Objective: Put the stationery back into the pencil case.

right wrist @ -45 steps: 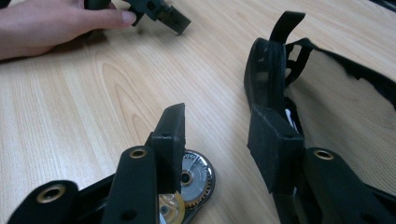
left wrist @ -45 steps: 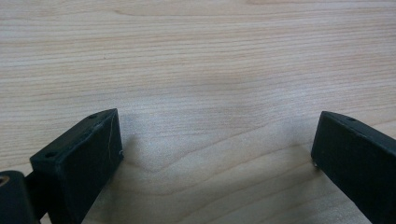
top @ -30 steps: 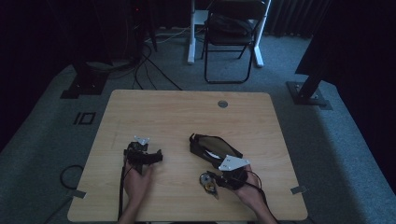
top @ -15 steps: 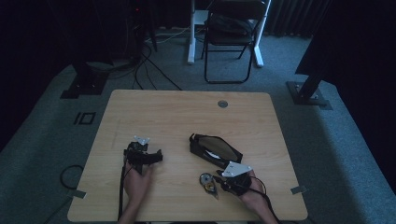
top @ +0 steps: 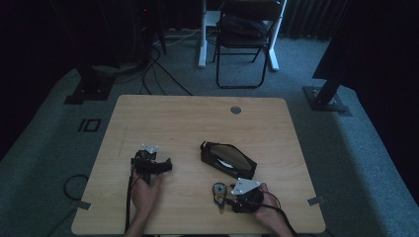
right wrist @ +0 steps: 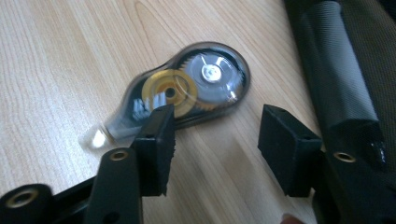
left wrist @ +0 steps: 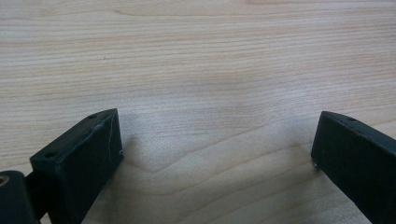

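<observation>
Wooden table [top: 178, 118] bears a correction-tape dispenser [right wrist: 187, 88] lying flat near its front edge, just beyond the right gripper [right wrist: 215, 135], whose jaws have just been opening (nothing between them), beside a black pouch [top: 228, 159], while the left gripper [left wrist: 215, 149] rests released.

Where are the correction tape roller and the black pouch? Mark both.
correction tape roller [right wrist: 187, 88], right gripper view, on its yellow gear.
black pouch [top: 228, 160], high view, on its open top.

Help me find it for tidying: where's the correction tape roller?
In the high view the correction tape roller lies near the table's front edge, beside the right gripper, below the black pouch.
</observation>
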